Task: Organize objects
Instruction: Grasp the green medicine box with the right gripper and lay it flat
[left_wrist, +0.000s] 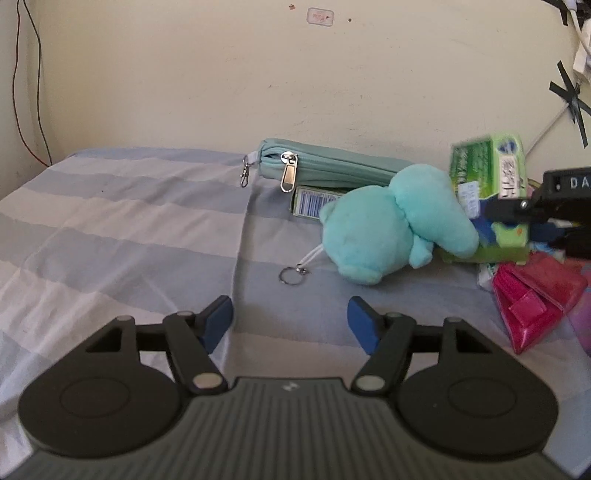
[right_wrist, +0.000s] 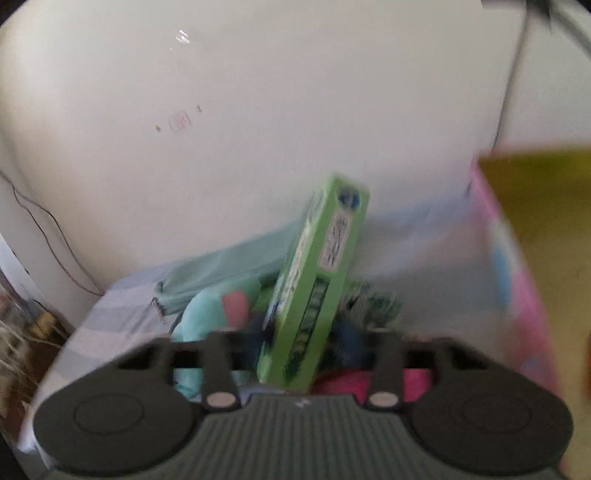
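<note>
My right tool gripped the green box, lifted above the pile at 2 o'clock in the left view. My left tool hung open above the striped bed. At 12 o'clock lay the teal plush, before the zip pouch.

Left side of bed: the striped sheet lies bare, with open passage up to the wall.
Ahead of left gripper: bare sheet, then a key ring and the teal plush.
Back edge: a teal pouch lies along the wall, over a small barcoded box.
Right side: crowded; green box, pink purse and right gripper close together.
Far right: a pink and yellow container, probably a bin; blurred.
</note>
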